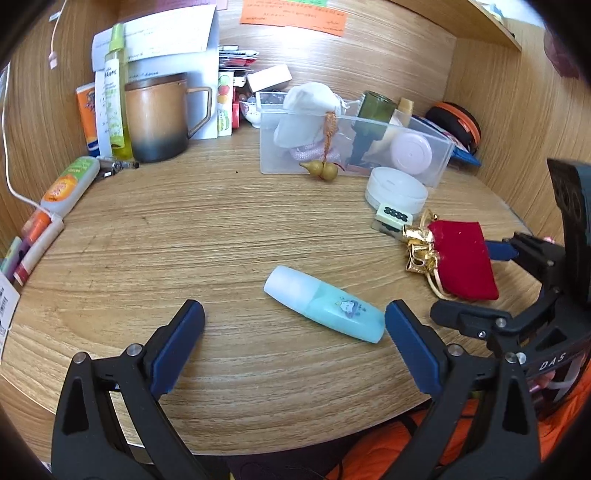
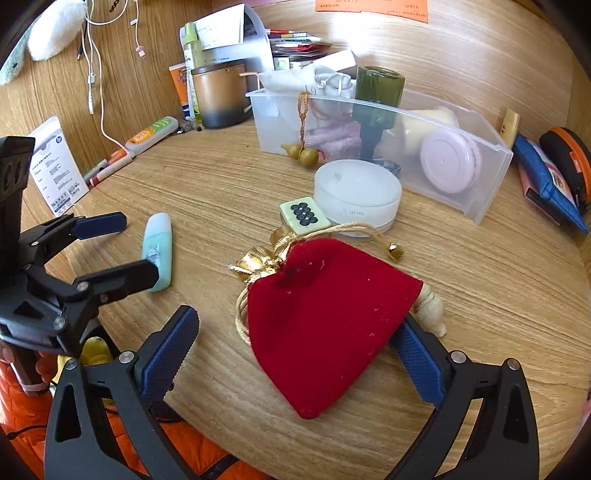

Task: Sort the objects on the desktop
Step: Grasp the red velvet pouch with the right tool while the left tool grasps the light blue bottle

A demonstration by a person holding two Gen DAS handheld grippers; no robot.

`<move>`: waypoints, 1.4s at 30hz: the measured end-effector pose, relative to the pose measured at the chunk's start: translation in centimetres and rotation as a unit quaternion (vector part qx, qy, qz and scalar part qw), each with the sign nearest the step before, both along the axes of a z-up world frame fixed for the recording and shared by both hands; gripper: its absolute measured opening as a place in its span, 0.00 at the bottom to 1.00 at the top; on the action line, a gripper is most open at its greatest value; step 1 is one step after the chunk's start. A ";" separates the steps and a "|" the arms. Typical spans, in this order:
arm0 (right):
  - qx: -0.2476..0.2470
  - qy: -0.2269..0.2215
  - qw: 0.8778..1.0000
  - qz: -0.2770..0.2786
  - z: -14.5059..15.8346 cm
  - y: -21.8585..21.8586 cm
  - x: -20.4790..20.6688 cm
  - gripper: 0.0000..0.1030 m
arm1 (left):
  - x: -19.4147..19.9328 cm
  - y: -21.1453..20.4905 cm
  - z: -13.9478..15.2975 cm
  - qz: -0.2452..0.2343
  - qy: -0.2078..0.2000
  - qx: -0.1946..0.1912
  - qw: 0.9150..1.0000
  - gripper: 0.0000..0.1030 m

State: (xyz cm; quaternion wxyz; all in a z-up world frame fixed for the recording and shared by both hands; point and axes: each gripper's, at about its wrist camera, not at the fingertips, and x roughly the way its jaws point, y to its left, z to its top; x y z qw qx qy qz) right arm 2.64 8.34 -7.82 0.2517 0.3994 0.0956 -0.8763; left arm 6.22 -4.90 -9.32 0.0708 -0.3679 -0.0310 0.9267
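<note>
The left gripper [image 1: 293,325] hovers low over the near edge of the surface [image 1: 221,229], jaws spread wide and holding nothing, with the pale blue bottle [image 1: 325,304] lying on its side just inside its right finger. To the right, the right gripper [image 2: 295,354] is likewise wide open, its fingers on either side of the red pouch [image 2: 325,321], which lies flat with its gold drawstring [image 2: 258,264] bunched at the neck; whether the pads touch the cloth cannot be told. A small shell [image 2: 432,308] peeks out from behind the pouch's right edge.

The sorting looks partly done. A clear bin [image 2: 461,184] toward the back already holds a white cloth bag [image 2: 321,83], a green bottle [image 2: 376,96], a pink round case [image 2: 448,162] and a cream-coloured item, with a gourd charm [image 2: 303,155] hanging over its front wall. Still loose in front of it are a white round tin [image 2: 356,194], a mahjong tile [image 2: 304,216], the pouch and the blue bottle, so several pieces appear left to go.

The surface is a light wood-grain desk set in an alcove of matching panels. A brown mug [image 1: 159,118], a yellow-green spray bottle [image 1: 116,92] and papers stand at the back left, tubes and pens line the left wall, white cables [image 2: 96,74] hang there, and an orange notice [image 1: 291,14] is fixed to the rear panel. An orange-and-black case [image 2: 567,162] sits in the far right corner.
</note>
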 end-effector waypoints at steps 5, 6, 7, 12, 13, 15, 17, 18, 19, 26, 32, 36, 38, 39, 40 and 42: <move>0.003 0.007 1.000 -0.001 -0.1 -0.1 -0.3 0.96 | -0.4 0.7 -0.2 -0.004 0.007 -0.020 1.000 0.97; 0.006 0.010 1.000 -0.001 -0.1 -0.1 -0.3 0.95 | -0.5 1.0 -0.4 -0.002 0.008 -0.033 0.999 0.97; 0.009 0.013 1.000 -0.002 -0.1 -0.2 -0.3 0.93 | -0.6 1.3 -0.5 -0.002 0.009 -0.049 0.999 0.97; 0.009 0.024 1.000 -0.006 0.0 0.0 -0.5 0.84 | -0.6 1.6 -0.7 -0.007 0.017 -0.054 0.998 0.97; 0.008 0.025 1.000 -0.005 0.1 0.1 -0.5 0.81 | -0.6 1.6 -0.7 -0.006 0.017 -0.052 0.998 0.97; 0.007 0.027 1.000 -0.004 0.1 0.0 -0.6 0.76 | -0.6 1.5 -0.7 0.000 0.021 -0.055 0.998 0.94; 0.006 0.029 1.000 0.000 0.1 0.0 -0.7 0.72 | -0.6 1.5 -0.6 0.002 0.029 -0.058 0.998 0.81; 0.005 0.030 1.000 0.002 0.1 -0.1 -0.7 0.70 | -0.6 1.4 -0.6 -0.003 0.027 -0.052 0.998 0.80; 0.004 0.031 0.999 0.004 0.1 -0.1 -0.7 0.68 | -0.6 1.3 -0.5 -0.002 0.029 -0.050 0.998 0.77; 0.000 0.034 0.999 0.017 0.3 -0.4 -0.8 0.47 | -0.8 1.0 -0.4 0.007 0.031 -0.049 0.998 0.68; 0.001 0.039 0.999 0.029 0.3 -0.8 -0.5 0.33 | -0.9 0.4 -0.3 0.021 0.030 -0.036 0.999 0.54; -0.002 0.046 0.998 0.033 0.7 -0.8 -0.4 0.29 | -1.1 -0.4 0.0 0.031 0.026 -0.020 0.999 0.46; -0.003 0.051 0.998 0.034 1.0 -0.7 -0.3 0.29 | -1.3 -0.5 0.1 0.031 0.022 -0.018 0.999 0.46; -0.004 0.054 0.998 0.034 1.3 -0.7 -0.2 0.29 | -1.3 -0.5 0.1 0.032 0.019 -0.019 0.999 0.46; -0.005 0.056 0.998 0.036 1.5 -0.7 -0.2 0.29 | -1.4 -0.5 0.2 0.035 0.014 -0.025 0.999 0.46; -0.005 0.064 0.997 0.037 2.0 -0.6 -0.1 0.29 | -1.4 -0.4 0.4 0.036 0.012 -0.039 0.999 0.46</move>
